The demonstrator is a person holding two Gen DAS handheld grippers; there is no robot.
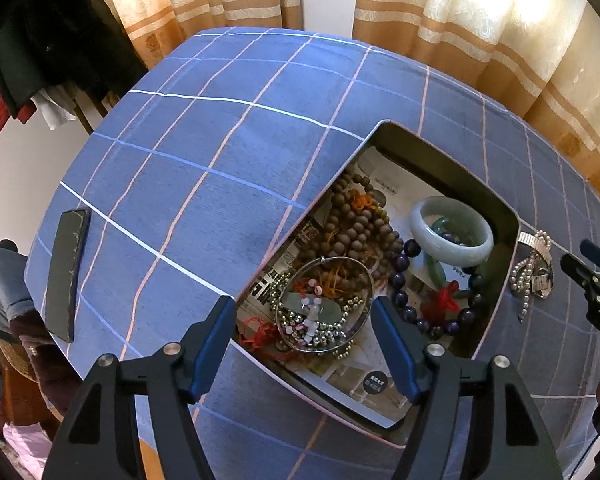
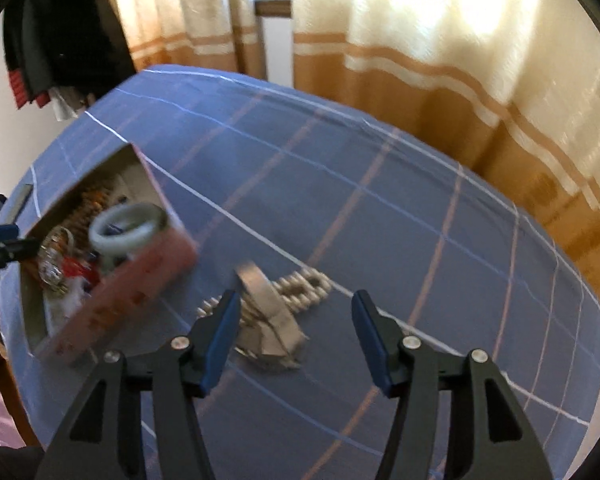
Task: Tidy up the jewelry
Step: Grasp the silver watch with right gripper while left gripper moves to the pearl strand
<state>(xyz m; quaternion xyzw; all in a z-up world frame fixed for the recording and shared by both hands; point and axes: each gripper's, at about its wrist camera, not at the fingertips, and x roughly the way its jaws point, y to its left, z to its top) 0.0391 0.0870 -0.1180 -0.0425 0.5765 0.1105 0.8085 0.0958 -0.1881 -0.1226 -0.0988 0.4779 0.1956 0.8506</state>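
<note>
Left gripper: over the near end of the box, we are holding the left gripper [image 1: 304, 340] with its jaws spread wide and nothing between the pads.
Silver bangle: just beyond those fingertips, a thin silver bangle [image 1: 324, 304] is lying inside the box on a heap of small silver beads and red cord.
Box: the open box [image 1: 500, 208] is sitting on the blue checked tablecloth [image 1: 204, 152] toward the table's right edge; we are seeing its pink outer wall in the right wrist view.
Other contents: farther in, brown wooden beads [image 1: 352, 228], dark purple beads [image 1: 404, 276] and a pale jade bangle [image 1: 452, 232] are resting on printed paper.
Right gripper: we are holding the right gripper [image 2: 296, 328] open over bare cloth, gripping nothing.
Loose jewelry: a metal watch band and a pearl strand [image 2: 300, 284] are lying on the cloth just outside the box, beside the right gripper's left finger.
Phone: a dark phone [image 1: 68, 276] is lying near the table's left edge.
</note>
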